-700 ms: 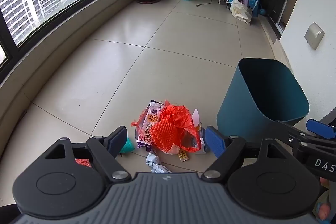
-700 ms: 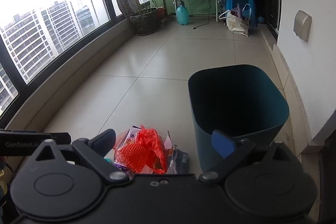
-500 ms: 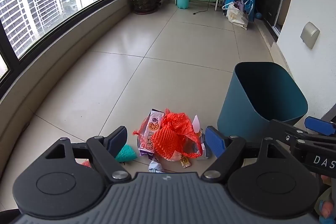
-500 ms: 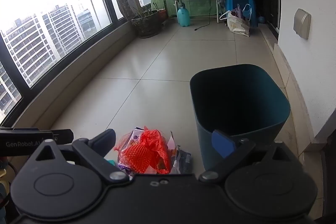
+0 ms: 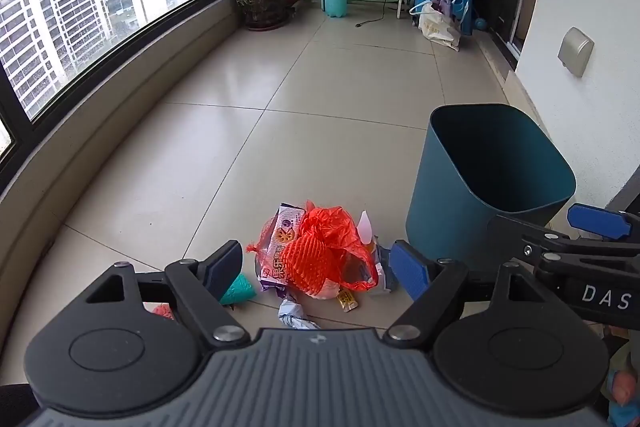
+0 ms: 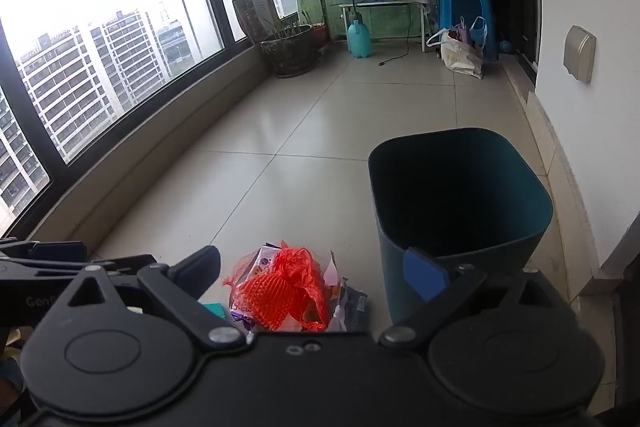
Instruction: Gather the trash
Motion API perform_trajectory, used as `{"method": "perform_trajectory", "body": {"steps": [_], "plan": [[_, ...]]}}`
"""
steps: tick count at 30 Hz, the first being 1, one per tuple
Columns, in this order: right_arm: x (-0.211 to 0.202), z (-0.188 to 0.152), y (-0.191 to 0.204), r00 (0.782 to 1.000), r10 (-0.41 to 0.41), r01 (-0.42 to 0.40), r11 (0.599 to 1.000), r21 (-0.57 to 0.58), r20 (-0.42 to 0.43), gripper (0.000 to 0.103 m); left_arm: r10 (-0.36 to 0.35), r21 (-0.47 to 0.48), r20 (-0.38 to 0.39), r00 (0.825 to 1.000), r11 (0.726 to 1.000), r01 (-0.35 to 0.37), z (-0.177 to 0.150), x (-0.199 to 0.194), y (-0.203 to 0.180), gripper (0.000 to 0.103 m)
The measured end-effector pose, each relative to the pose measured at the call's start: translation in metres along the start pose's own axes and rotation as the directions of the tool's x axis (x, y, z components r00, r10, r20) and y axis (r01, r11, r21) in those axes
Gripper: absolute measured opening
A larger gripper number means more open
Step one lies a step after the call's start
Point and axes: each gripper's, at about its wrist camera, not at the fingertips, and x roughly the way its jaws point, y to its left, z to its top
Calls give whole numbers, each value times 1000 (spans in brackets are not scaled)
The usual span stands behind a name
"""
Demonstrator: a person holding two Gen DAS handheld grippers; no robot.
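Trash (image 5: 320, 263) lies heaped on the floor (image 5: 248, 155) just beside the bin (image 5: 480, 187), framed by the left gripper (image 5: 318, 269), fingers wide and empty. From the right gripper (image 6: 316, 267), equally spread and empty, the bin's mouth faces up, handy for dropping.

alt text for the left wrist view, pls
Open left tool hovers above a small trash pile on the beige tiled floor: an orange mesh net bag over a purple snack wrapper. An upright dark teal plastic bin stands just right.
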Motion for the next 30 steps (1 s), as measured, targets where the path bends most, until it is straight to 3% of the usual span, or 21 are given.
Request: {"method": "perform_trajectory", "body": {"steps": [30], "plan": [[4, -4, 0, 1000, 3, -3, 1000, -6, -5, 98, -2, -14, -6, 1000, 1000, 2, -2, -3, 3, 82]]}}
